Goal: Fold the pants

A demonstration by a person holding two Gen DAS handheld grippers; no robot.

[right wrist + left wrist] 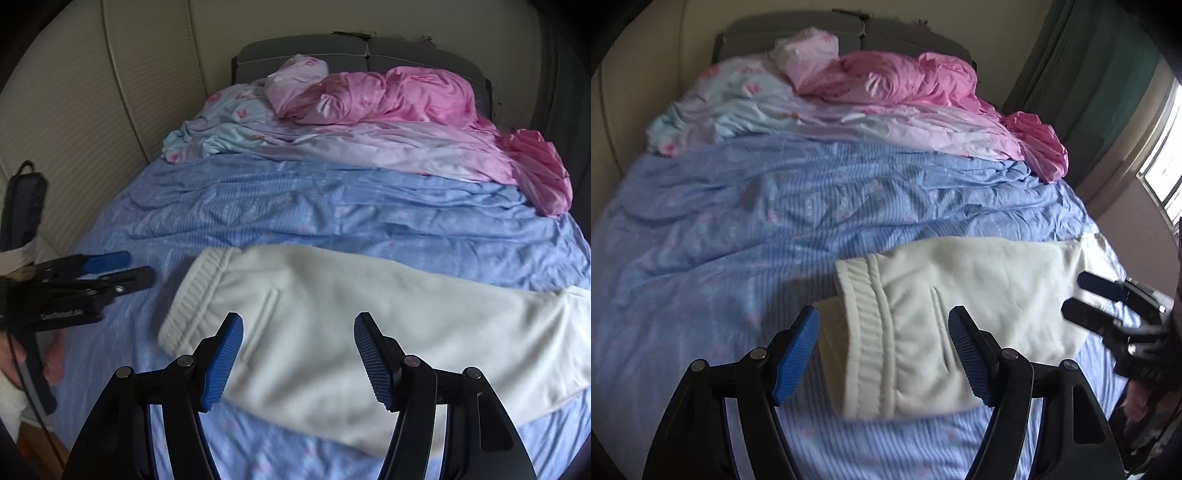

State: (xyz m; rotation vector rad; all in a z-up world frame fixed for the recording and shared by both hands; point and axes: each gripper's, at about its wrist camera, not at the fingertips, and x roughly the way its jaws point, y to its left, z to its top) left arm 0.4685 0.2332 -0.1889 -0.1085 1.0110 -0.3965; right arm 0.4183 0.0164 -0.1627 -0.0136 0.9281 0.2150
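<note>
Soft window (1167, 166) daylight, fisheye-warped, slightly blurred

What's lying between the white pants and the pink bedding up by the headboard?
Only rumpled blue striped bedsheet between the white pants and the pink bedding; clearest in the right wrist view.

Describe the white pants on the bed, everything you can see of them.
The white pants look like soft, fleecy cream-white fabric. A ribbed elastic waistband forms the left end, with a slit pocket just right of it. They lie flat across the near part of the blue striped bedcover, legs running out to the right, apparently laid one on the other. Only the bedcover touches them; both grippers are open and clear of the cloth.
</note>
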